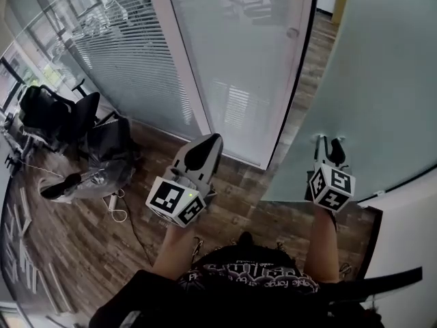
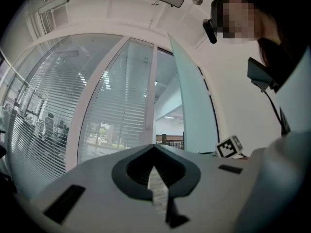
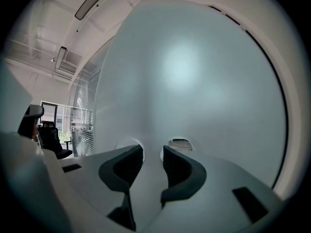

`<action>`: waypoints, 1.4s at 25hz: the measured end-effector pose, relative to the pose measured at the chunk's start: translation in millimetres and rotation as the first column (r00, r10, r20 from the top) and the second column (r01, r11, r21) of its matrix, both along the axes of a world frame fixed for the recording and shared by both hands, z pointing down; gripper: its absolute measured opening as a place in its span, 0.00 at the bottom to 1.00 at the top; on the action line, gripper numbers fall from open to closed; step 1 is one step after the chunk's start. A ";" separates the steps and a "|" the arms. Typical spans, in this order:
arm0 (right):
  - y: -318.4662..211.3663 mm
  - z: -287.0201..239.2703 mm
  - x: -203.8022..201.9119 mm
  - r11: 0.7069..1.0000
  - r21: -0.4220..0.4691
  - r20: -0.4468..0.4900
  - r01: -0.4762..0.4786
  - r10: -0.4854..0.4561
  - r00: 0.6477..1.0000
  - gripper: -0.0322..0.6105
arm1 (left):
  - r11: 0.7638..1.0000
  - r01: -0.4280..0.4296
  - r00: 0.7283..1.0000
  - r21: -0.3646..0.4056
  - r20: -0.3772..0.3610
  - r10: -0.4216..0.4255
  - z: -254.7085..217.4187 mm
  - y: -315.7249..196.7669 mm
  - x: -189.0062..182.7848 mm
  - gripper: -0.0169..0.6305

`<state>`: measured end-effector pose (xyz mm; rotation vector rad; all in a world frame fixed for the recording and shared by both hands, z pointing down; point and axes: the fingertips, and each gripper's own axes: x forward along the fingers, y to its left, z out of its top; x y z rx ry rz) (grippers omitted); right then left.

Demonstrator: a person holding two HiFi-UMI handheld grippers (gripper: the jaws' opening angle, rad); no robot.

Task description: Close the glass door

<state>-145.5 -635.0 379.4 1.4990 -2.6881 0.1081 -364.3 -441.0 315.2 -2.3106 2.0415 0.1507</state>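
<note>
Wood floor [image 1: 82, 238] runs under the glass door [image 1: 369, 80], which stands ajar beside the blind-covered partition [image 1: 232, 67]. The right gripper [image 1: 332, 149] has its jaws clamped on the door's handle [image 3: 151, 171]. Left of the door, the left gripper [image 1: 205, 145] hangs with jaws together, empty. Chairs [image 1: 61, 115] sit farther left.

wood-plank floor [image 1: 72, 248] under black office chairs [image 1: 53, 111] and loose cables [image 1: 119, 216]

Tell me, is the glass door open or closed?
Open: the glass door stands angled away from its frame, leaving a gap; right gripper holds its handle.
</note>
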 end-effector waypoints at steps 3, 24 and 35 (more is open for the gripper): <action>-26.4 -0.8 -11.6 1.000 0.005 -0.010 -0.002 0.002 1.000 0.25 | 1.000 -0.002 1.000 -0.015 -0.003 0.002 4.0 -17.8 -7.1 0.02; -163.2 -1.6 -73.7 0.996 -0.001 -0.033 -0.086 0.086 0.996 0.25 | 0.980 -0.198 0.980 0.009 0.004 0.197 -3.0 -201.4 -72.4 0.02; -208.1 -2.9 -80.9 0.993 -0.013 -0.026 -0.120 0.119 0.993 0.25 | 0.969 -0.247 0.969 -0.003 -0.022 0.247 4.7 -249.2 -89.6 0.02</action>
